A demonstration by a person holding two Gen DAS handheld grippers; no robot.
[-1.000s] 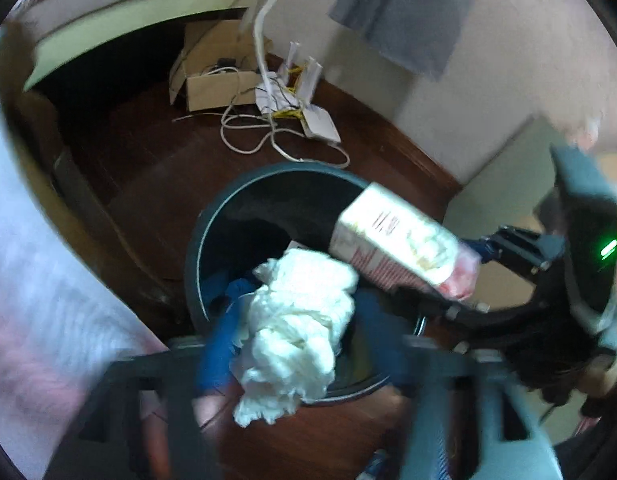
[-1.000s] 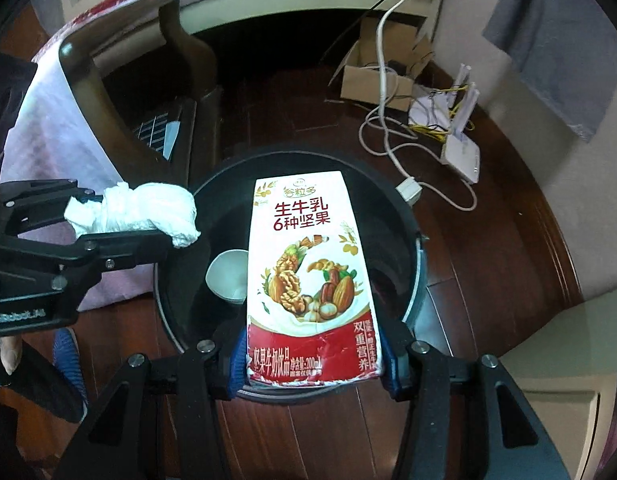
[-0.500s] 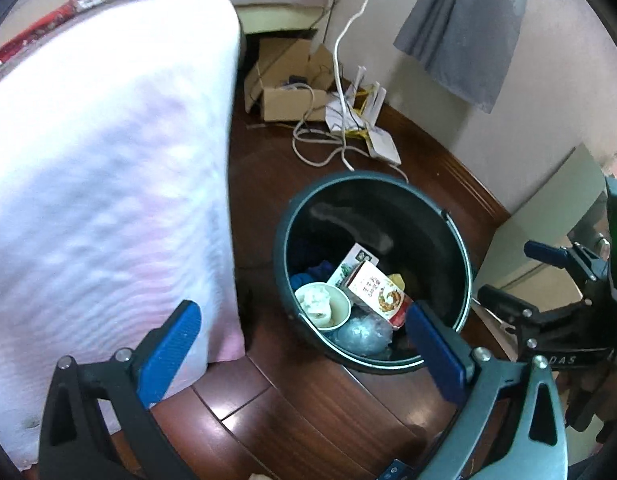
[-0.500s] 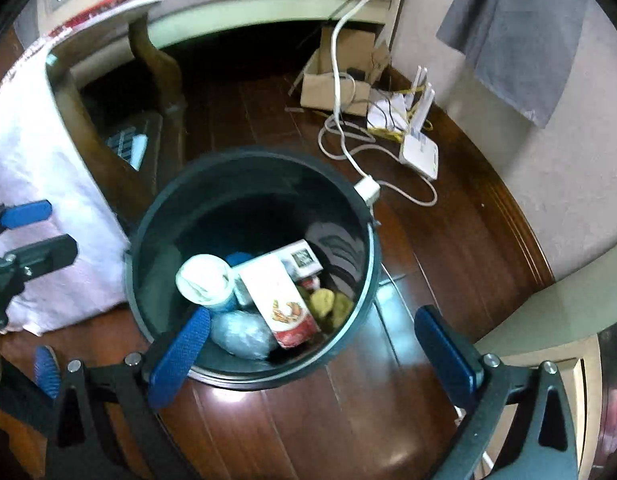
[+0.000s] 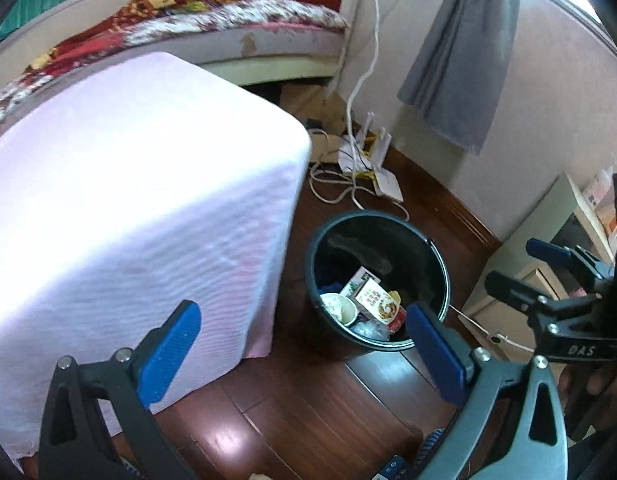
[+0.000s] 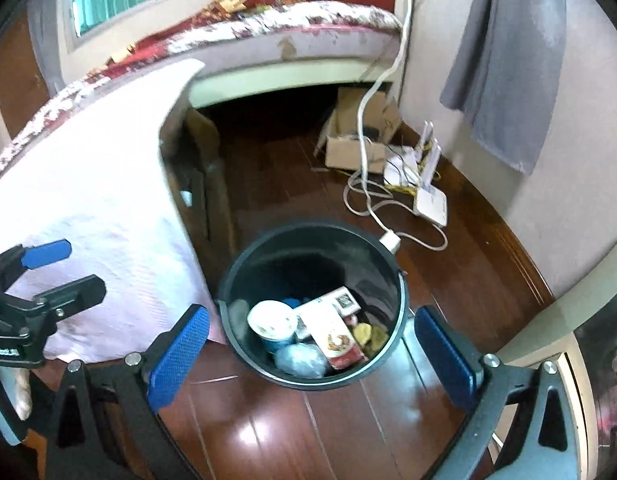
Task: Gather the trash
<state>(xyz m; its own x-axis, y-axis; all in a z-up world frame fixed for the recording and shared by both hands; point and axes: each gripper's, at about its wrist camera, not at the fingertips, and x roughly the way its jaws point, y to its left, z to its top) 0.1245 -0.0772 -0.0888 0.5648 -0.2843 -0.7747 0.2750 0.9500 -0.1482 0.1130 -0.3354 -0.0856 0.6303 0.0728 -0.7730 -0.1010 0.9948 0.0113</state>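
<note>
A dark round trash bin (image 5: 440,272) (image 6: 396,280) stands on the wood floor. Inside lie a red-and-white milk carton (image 5: 378,300) (image 6: 334,338), a white paper cup (image 5: 339,307) (image 6: 271,319), a crumpled clear wrapper (image 6: 300,360) and other scraps. My left gripper (image 5: 304,352) is open and empty, above and in front of the bin; it also shows in the right wrist view (image 6: 56,264). My right gripper (image 6: 312,354) is open and empty above the bin's near rim; it also shows in the left wrist view (image 5: 524,264).
A table under a pale pink cloth (image 5: 128,208) (image 6: 88,208) stands left of the bin. A bed (image 6: 300,32) runs along the back. A cardboard box (image 6: 356,148), white router (image 6: 428,196) and cables (image 5: 340,188) lie on the floor by the wall. A grey cloth (image 5: 460,56) hangs there.
One second ago the left gripper held a white tissue wad and the right held the milk carton over the bin. Both let go; the grippers have opened and risen away.
</note>
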